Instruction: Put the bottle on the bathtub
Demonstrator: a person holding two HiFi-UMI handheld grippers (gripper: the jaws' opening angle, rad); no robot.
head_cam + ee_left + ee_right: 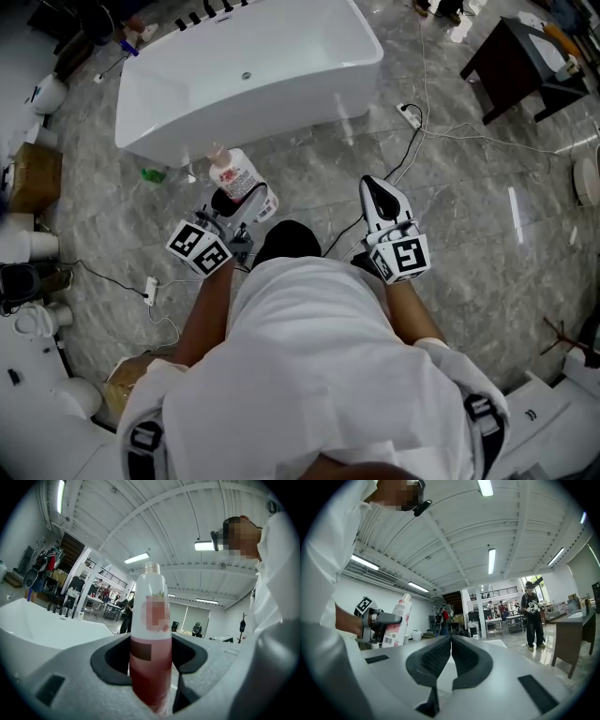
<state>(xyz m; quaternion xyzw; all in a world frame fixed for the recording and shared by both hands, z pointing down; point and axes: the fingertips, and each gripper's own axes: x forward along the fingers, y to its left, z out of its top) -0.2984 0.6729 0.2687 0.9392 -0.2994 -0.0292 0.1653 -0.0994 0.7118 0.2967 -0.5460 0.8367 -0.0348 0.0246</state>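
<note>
Between the jaws of my left gripper [151, 660] sits the bottle [150, 616], clamped round its red lower half. My right gripper [451, 658] has its jaws pressed together on nothing. The bottle hangs in the air over the floor [469, 234], near the bathtub [272, 112] but short of its near side. I judge this to be the carrying step. Next I must bring the bottle forward above the rim [370, 52], set its base flat there, and only then loosen the grip. Its long axis is almost upright, a little tilted, with the cap [151, 567] pointing up.
</note>
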